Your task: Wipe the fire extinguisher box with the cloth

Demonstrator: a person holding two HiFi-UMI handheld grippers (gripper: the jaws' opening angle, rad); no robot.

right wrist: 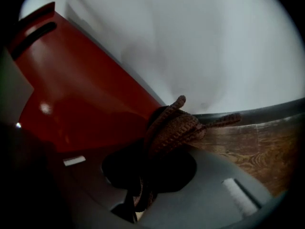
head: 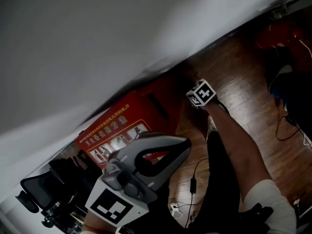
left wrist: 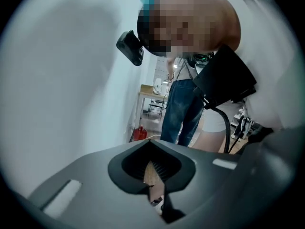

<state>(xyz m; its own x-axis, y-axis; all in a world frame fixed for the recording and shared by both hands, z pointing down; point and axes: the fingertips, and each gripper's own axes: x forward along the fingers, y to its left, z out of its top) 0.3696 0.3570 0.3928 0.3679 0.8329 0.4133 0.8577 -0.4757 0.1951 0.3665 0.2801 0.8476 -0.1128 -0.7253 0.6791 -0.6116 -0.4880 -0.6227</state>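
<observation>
The red fire extinguisher box (head: 127, 125) stands against the white wall, with printed pictures on its front. My right gripper (right wrist: 159, 144) is shut on a bunched brown cloth (right wrist: 177, 127), close beside the box's red side (right wrist: 81, 89). In the head view only its marker cube (head: 201, 93) shows, just right of the box, at the end of my forearm. My left gripper (head: 148, 162) hangs in front of the box, away from it. It points up at the wall and at me, its jaws shut with nothing between them (left wrist: 153, 149).
The wooden floor (head: 234, 72) runs along a dark baseboard (right wrist: 267, 111). A red extinguisher (head: 275, 33) and dark bags lie at the far right. Cables (head: 194, 182) trail over the floor near my legs. An office chair (head: 41, 191) stands at the lower left. A person in jeans (left wrist: 183, 109) stands nearby.
</observation>
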